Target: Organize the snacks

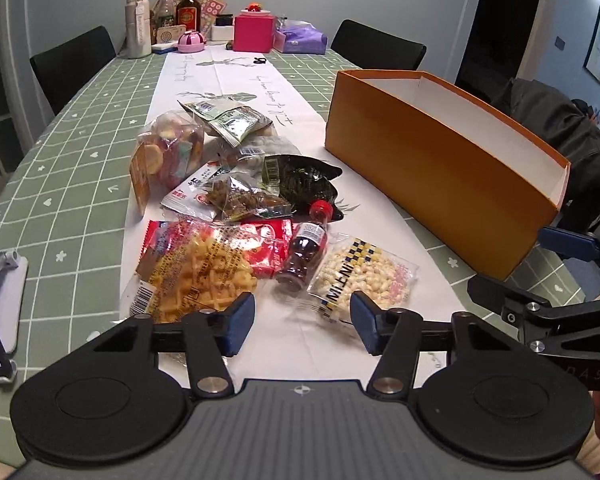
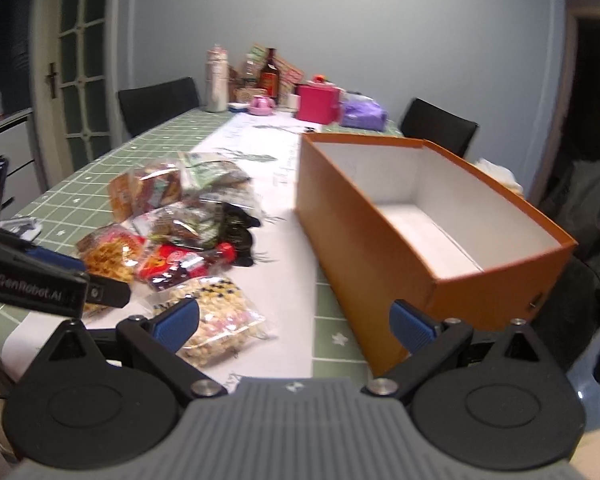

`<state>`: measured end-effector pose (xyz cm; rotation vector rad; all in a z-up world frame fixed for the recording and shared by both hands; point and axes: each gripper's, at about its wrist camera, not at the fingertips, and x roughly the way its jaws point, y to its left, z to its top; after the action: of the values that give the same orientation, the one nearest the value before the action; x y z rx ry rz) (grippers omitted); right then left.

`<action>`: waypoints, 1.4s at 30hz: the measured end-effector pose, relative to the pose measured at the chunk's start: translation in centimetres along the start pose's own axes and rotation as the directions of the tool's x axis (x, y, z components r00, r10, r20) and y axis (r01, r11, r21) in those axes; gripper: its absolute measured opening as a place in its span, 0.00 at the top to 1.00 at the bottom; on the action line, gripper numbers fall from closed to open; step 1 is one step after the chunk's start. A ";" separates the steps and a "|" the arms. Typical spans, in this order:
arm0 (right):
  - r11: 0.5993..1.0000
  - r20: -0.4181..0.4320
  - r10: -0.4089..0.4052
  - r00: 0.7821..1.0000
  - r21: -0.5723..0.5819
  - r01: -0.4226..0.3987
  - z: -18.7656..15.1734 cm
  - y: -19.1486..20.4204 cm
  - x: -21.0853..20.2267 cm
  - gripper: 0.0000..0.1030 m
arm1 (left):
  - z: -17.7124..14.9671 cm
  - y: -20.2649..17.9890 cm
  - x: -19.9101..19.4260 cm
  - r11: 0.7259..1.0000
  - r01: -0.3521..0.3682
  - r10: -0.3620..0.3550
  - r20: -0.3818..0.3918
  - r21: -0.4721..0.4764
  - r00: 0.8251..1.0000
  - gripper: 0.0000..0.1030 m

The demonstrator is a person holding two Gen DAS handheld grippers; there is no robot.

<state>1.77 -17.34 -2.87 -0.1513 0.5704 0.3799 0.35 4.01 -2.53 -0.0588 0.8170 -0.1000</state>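
Left wrist view: left gripper (image 1: 302, 322) gapes half-wide, empty, just short of the popcorn bag (image 1: 362, 278); right gripper (image 2: 294, 320) stands wide, holding nothing. Beyond, 1 orange box (image 1: 432, 168) waits empty. Best to pinch the bag's near edge, then lift clear of the cola bottle (image 1: 306, 250).

We are counting about nine snack packets (image 1: 204, 276) heaped together at the middle of the worktop (image 1: 80, 184), plus one small red-capped bottle (image 1: 306, 246) lying among them. We are seeing one orange box (image 1: 432, 168) toward the right edge. We are counting two black chairs (image 1: 74, 66), one at each far corner, and one pink box (image 1: 254, 34) at the far edge.
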 end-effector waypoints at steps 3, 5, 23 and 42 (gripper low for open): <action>0.998 -0.027 0.068 0.997 0.019 -0.068 0.0 0.2 1.3 0.11 | -0.1 0.3 0.2 0.999 -0.009 0.008 0.021 0.048 1.000 0.37; 0.994 -0.051 0.109 0.993 0.036 -0.107 0.1 0.4 2.3 0.11 | 0.0 0.7 0.3 0.998 -0.010 0.008 0.021 0.068 1.000 0.34; 0.970 -0.224 0.225 0.948 -0.045 -0.241 0.3 3.0 11.3 0.03 | 1.7 3.9 5.0 0.976 -0.066 0.081 -0.068 0.206 0.994 0.07; 0.966 -0.185 0.224 0.957 -0.090 -0.244 -1.0 3.5 11.8 0.04 | 1.5 5.6 8.0 0.970 -0.092 0.117 -0.102 0.227 0.988 0.00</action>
<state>9.02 -10.69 -10.30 -0.2274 0.7420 0.6351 7.29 8.70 -7.82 0.2022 0.9176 -0.0949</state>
